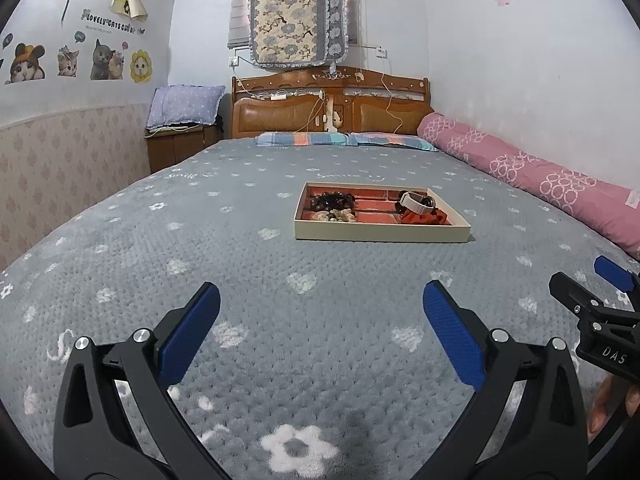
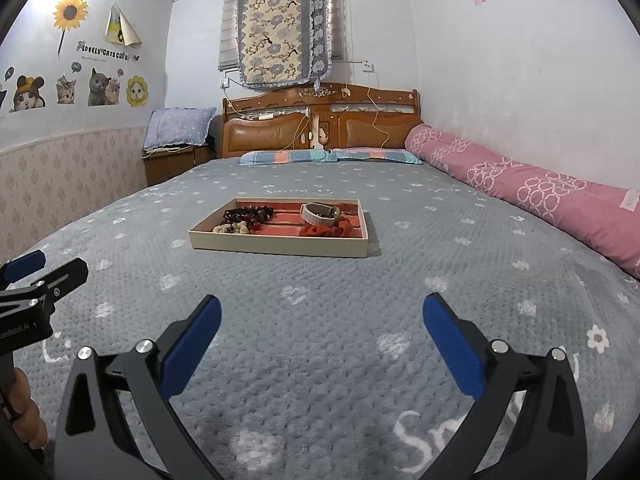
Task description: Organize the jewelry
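- The left tool [image 1: 320,332] is wide open. Nothing is between its two blue pads, and it hangs just over the bed [image 1: 200,240].
- The right tool [image 2: 322,336] is wide open too, with nothing in it. It also hangs just over the bed.
- The two tools are side by side. Each one shows at the edge of the other's view.
- Ahead of both tools, well apart from them, a flat tray [image 1: 382,234] lies on the gray blanket with white flowers and hearts.
- The tray has pale walls and a red floor split into parts by low bars.
- On the tray's left side, dark beads [image 2: 248,213] lie at the back and pale beads [image 2: 234,228] lie at the front.
- On its right side is a watch with a white band [image 2: 318,213]. Just in front of the watch, and touching it, is a red scrunchie [image 2: 332,230].
- The middle part of the tray shows only its red floor.
- Far behind are striped pillows [image 1: 344,140] and a brown wooden headboard [image 1: 330,108].
- A long pink bolster [image 1: 540,178] lies along the right wall.
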{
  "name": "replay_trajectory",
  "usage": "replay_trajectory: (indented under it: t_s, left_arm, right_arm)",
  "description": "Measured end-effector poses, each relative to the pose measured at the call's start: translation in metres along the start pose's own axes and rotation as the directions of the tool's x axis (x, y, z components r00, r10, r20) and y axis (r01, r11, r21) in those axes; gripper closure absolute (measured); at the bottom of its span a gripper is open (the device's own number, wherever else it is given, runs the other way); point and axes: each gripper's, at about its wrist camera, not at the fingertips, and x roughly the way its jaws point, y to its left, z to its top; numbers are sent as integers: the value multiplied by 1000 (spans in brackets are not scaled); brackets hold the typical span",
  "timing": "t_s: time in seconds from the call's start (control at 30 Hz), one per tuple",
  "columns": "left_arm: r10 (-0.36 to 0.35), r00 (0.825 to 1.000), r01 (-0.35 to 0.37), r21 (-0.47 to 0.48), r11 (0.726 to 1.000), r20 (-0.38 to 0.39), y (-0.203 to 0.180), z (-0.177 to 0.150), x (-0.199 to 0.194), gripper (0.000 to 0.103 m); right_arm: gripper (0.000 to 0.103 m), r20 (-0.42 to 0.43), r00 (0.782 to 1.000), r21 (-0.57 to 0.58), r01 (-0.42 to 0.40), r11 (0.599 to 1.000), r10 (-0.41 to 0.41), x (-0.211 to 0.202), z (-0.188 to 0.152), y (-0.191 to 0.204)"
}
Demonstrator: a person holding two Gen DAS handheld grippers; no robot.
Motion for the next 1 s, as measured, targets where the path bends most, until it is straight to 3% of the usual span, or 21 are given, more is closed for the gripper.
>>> replay_trajectory:
  t_s: [1.0]
  left_arm:
    - [6,1000,-7,21,1000,19,-5,1,-5,5]
  right_arm:
    - [4,11,1000,-4,0,1000,0,-5,3,3]
